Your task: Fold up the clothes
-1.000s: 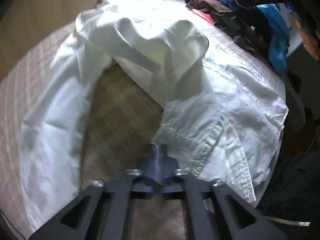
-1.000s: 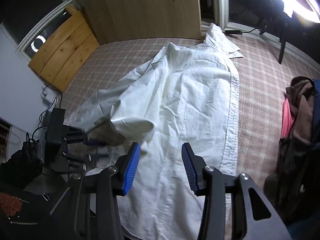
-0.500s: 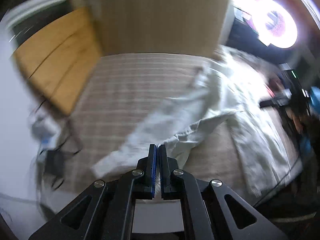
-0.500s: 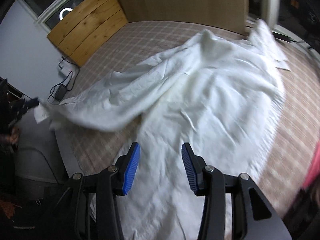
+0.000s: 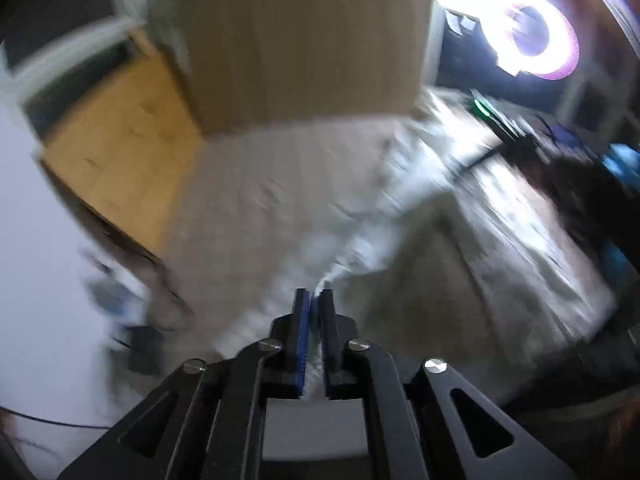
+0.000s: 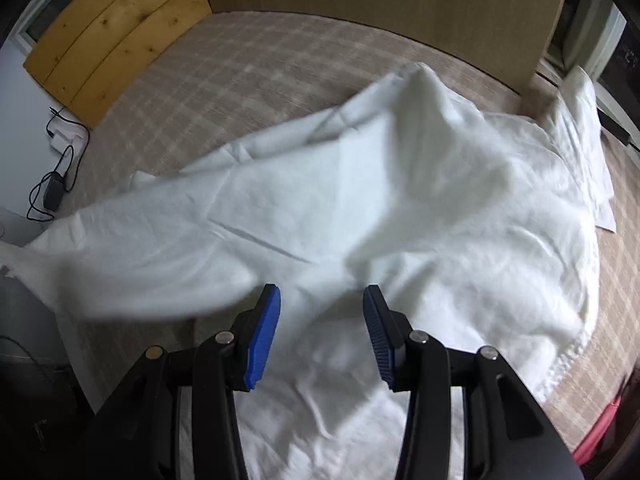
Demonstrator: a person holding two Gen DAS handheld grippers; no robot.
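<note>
While the left gripper (image 5: 315, 300) begins opening on the white cotton shirt's sleeve (image 5: 340, 264), laid out toward nine o'clock on the plaid bed (image 6: 256, 68), the right gripper (image 6: 322, 312) hovers wide and empty; next comes folding the sleeve inward.

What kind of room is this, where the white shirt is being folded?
Most likely a bedroom. The white shirt lies spread on a bed with a beige checked cover and a wooden headboard. A charger with its cable sits beside the bed, and a ring light glows beyond it.
</note>
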